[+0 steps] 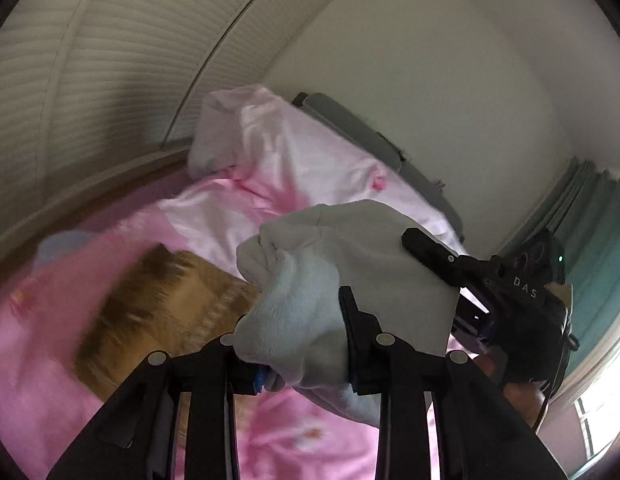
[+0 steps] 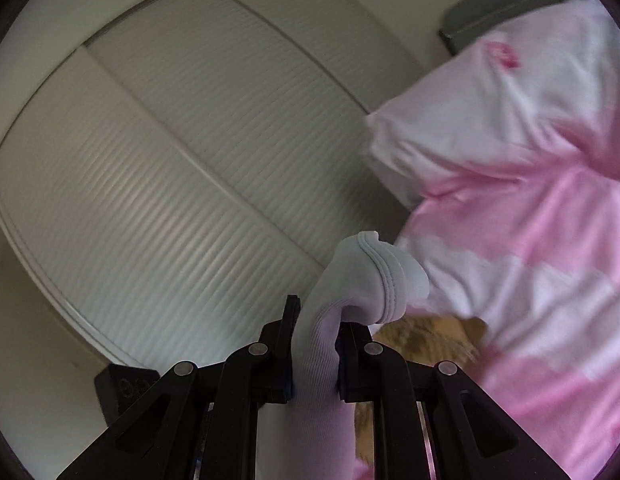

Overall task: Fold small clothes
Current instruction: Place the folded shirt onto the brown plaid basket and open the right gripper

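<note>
A white sock (image 1: 310,280) is held up above a pink bed between both grippers. My left gripper (image 1: 298,340) is shut on one bunched end of it, with terry lining showing. My right gripper (image 2: 315,344) is shut on the sock's ribbed cuff end (image 2: 365,276), whose stitched rim folds over the right finger. In the left wrist view the right gripper's body (image 1: 521,304) shows at the right, with one finger (image 1: 429,256) lying against the sock.
A pink floral bedsheet (image 1: 54,340) lies below, with a brown furry patch (image 1: 166,304) on it. A pale pink pillow (image 1: 290,160) leans on a grey headboard (image 1: 349,128). White slatted wardrobe doors (image 2: 170,160) stand behind. Green curtains (image 1: 597,232) hang at the right.
</note>
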The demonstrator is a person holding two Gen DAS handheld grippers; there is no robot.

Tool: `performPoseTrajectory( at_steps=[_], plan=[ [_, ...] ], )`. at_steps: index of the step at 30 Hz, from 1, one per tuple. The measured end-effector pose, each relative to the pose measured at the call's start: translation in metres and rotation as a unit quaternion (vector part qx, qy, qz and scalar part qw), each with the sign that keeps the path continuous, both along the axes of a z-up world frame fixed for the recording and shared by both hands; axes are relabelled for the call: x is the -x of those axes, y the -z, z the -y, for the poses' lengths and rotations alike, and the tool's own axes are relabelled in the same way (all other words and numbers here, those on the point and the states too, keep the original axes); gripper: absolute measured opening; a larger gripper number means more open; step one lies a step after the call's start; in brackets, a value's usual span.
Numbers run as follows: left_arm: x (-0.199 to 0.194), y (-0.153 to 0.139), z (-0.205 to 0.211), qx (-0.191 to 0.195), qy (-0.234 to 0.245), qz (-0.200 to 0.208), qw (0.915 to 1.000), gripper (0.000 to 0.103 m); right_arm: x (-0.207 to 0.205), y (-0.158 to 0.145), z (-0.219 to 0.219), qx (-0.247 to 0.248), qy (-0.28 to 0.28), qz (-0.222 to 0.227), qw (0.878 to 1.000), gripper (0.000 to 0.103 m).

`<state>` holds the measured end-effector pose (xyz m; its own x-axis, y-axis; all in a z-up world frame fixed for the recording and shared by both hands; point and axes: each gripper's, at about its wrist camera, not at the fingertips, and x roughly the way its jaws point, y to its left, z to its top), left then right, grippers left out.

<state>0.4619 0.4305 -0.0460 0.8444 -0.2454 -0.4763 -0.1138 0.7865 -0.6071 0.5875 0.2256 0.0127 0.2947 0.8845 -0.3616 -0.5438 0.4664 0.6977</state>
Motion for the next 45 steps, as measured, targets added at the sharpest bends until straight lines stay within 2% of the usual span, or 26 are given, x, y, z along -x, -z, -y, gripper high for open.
performPoseTrajectory(
  at_steps=[2,4,7,10,12,14,18,23,29,32,34,35,39,45],
  plan=[
    [-0.006,0.033,-0.017,-0.011,-0.002,-0.024,0.9996,0.03,-0.005,0.023,-0.024,0.013,-0.007,-0.006,1.0,0.016],
    [-0.009,0.068,-0.027,-0.015,-0.007,-0.058,0.9982,0.03,-0.01,0.068,-0.043,0.04,-0.008,-0.038,0.998,0.016],
    [-0.006,0.121,-0.034,0.017,-0.004,-0.105,0.9943,0.03,-0.008,0.135,-0.056,0.08,-0.008,-0.103,0.991,0.016],
    [0.005,0.142,-0.035,0.02,-0.001,-0.098,0.995,0.034,0.002,0.173,-0.056,0.09,-0.006,-0.127,0.988,0.017],
    [0.012,0.145,-0.036,0.027,-0.001,-0.092,0.9954,0.037,0.003,0.183,-0.052,0.084,0.0,-0.134,0.987,0.017],
    [0.018,0.144,-0.036,0.025,0.0,-0.089,0.9957,0.038,0.005,0.185,-0.047,0.079,0.001,-0.131,0.988,0.018],
    [0.03,0.135,-0.04,0.007,0.005,-0.088,0.9961,0.041,0.012,0.18,-0.047,0.108,-0.004,-0.1,0.989,0.036],
    [0.037,0.128,-0.046,0.002,0.009,-0.093,0.9956,0.043,0.011,0.176,-0.044,0.126,-0.008,-0.084,0.988,0.041],
    [0.045,0.114,-0.048,-0.034,-0.01,-0.1,0.9944,0.043,0.025,0.162,-0.029,0.15,0.007,-0.053,0.987,0.042],
    [0.05,0.108,-0.048,-0.061,-0.024,-0.106,0.9922,0.043,0.035,0.15,-0.028,0.178,0.022,-0.02,0.984,0.042],
    [0.052,0.107,-0.051,-0.077,-0.04,-0.114,0.9897,0.051,0.045,0.142,-0.025,0.196,0.038,0.007,0.98,0.042],
    [0.052,0.108,-0.054,-0.078,-0.047,-0.119,0.9887,0.055,0.051,0.136,-0.026,0.217,0.049,0.031,0.974,0.042],
    [0.055,0.118,-0.064,-0.062,-0.061,-0.127,0.988,0.055,0.06,0.135,-0.041,0.282,0.047,0.075,0.955,0.042],
    [0.074,0.098,-0.043,-0.119,-0.065,-0.116,0.9839,0.056,0.072,0.125,-0.034,0.292,0.061,0.108,0.948,0.042]
  ],
)
